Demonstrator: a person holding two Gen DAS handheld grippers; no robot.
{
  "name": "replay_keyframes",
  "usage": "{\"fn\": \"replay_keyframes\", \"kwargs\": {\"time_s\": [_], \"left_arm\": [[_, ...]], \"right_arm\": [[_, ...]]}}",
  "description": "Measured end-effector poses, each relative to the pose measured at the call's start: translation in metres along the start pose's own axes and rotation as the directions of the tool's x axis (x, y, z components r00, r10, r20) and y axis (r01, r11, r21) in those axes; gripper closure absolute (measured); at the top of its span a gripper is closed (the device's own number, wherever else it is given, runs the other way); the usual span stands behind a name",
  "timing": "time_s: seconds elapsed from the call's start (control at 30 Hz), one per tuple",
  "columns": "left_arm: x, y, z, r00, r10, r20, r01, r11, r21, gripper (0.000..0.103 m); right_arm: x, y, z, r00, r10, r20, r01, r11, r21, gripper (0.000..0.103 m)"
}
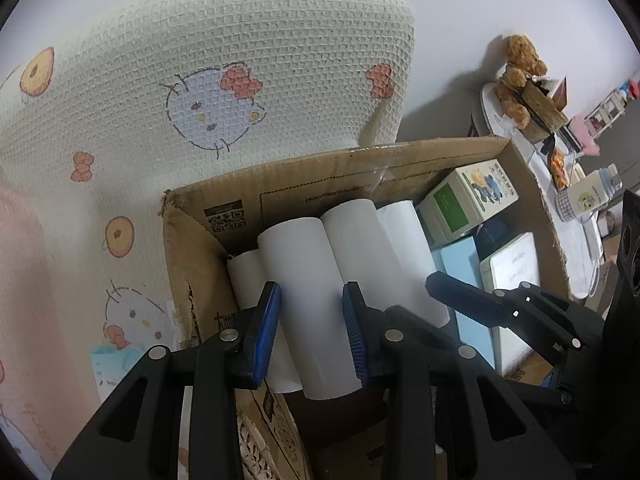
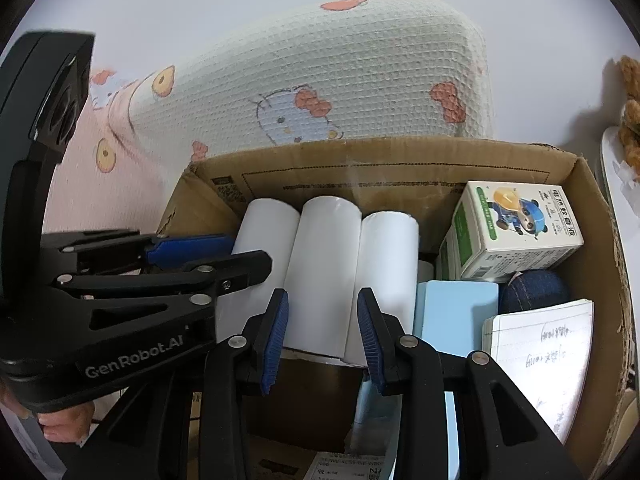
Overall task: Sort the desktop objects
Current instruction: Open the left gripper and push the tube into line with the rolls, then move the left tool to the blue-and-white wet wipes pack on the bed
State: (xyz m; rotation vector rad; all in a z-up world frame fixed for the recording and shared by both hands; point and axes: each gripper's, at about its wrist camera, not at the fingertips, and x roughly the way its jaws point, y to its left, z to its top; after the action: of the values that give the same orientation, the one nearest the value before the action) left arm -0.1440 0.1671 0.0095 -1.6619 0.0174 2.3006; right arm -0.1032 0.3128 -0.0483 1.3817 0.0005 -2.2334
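A cardboard box (image 1: 304, 184) (image 2: 400, 160) holds several white rolls, a green-and-white carton (image 1: 468, 200) (image 2: 516, 232), a light blue box (image 2: 456, 312), a denim pouch (image 2: 536, 284) and a handwritten notepad (image 2: 548, 352). My left gripper (image 1: 312, 312) is shut on a white roll (image 1: 312, 304), one blue pad on each side, over the box's left part. My right gripper (image 2: 322, 320) is open, its pads flanking the middle roll (image 2: 324, 272) without clearly touching it. The left gripper also shows in the right wrist view (image 2: 224, 252), against the leftmost roll (image 2: 260, 236).
A cushion with cartoon cat print (image 1: 200, 100) (image 2: 320, 92) rises behind the box. To the right a white table (image 1: 500, 112) carries a brown teddy bear (image 1: 520, 76), a bottle (image 1: 600, 188) and small items. The right gripper's fingers (image 1: 500, 308) reach into the left wrist view.
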Motion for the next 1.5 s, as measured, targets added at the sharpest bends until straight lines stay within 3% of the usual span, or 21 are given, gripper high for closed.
{"fn": "replay_keyframes", "kwargs": {"time_s": [0.13, 0.23, 0.33, 0.4, 0.5, 0.6, 0.73, 1.0, 1.33, 1.4, 1.5], "left_arm": [[-0.003, -0.001, 0.001, 0.998, -0.002, 0.067, 0.001, 1.0, 0.003, 0.069], [0.001, -0.003, 0.002, 0.998, 0.033, 0.06, -0.033, 0.999, 0.009, 0.069], [-0.005, 0.001, 0.001, 0.997, -0.011, 0.077, 0.013, 1.0, -0.024, 0.07], [-0.018, 0.003, -0.001, 0.991, -0.01, 0.133, 0.015, 0.999, -0.035, 0.07], [-0.043, 0.0, -0.008, 0.966, 0.032, 0.258, -0.039, 0.999, 0.019, 0.067], [-0.065, 0.012, -0.02, 0.934, -0.013, 0.356, 0.01, 1.0, 0.009, 0.053], [-0.078, 0.038, -0.036, 0.911, -0.066, 0.407, 0.086, 0.996, -0.032, 0.052], [-0.095, 0.089, -0.081, 0.862, -0.009, 0.506, 0.056, 0.995, -0.079, 0.052], [-0.104, 0.153, -0.149, 0.845, 0.061, 0.532, 0.07, 0.972, -0.223, 0.052], [-0.099, 0.166, -0.162, 0.857, 0.092, 0.507, 0.055, 0.962, -0.269, 0.052], [-0.093, 0.18, -0.181, 0.869, 0.135, 0.476, 0.022, 0.95, -0.311, 0.052]], "right_arm": [[-0.008, -0.003, 0.001, 1.0, 0.005, 0.015, -0.006, 1.0, 0.023, 0.071], [-0.013, 0.0, 0.0, 1.0, 0.012, 0.021, -0.012, 1.0, 0.017, 0.071], [-0.012, 0.005, -0.002, 1.0, 0.007, 0.01, -0.007, 1.0, 0.016, 0.071], [-0.011, 0.007, -0.002, 1.0, 0.008, 0.007, -0.008, 1.0, 0.021, 0.071], [-0.017, 0.013, -0.003, 1.0, 0.004, 0.013, -0.005, 1.0, 0.015, 0.071], [-0.025, 0.022, -0.003, 1.0, 0.001, 0.03, -0.001, 1.0, 0.001, 0.071], [-0.03, 0.039, -0.005, 1.0, -0.003, 0.031, 0.004, 1.0, -0.021, 0.071], [-0.031, 0.082, -0.006, 1.0, 0.011, 0.021, -0.009, 0.995, -0.095, 0.071], [-0.038, 0.147, -0.013, 0.988, 0.121, 0.093, -0.098, 0.97, -0.224, 0.071], [-0.036, 0.16, -0.016, 0.979, 0.185, 0.082, -0.158, 0.954, -0.257, 0.071], [-0.028, 0.178, -0.022, 0.975, 0.215, 0.056, -0.192, 0.942, -0.276, 0.071]]}}
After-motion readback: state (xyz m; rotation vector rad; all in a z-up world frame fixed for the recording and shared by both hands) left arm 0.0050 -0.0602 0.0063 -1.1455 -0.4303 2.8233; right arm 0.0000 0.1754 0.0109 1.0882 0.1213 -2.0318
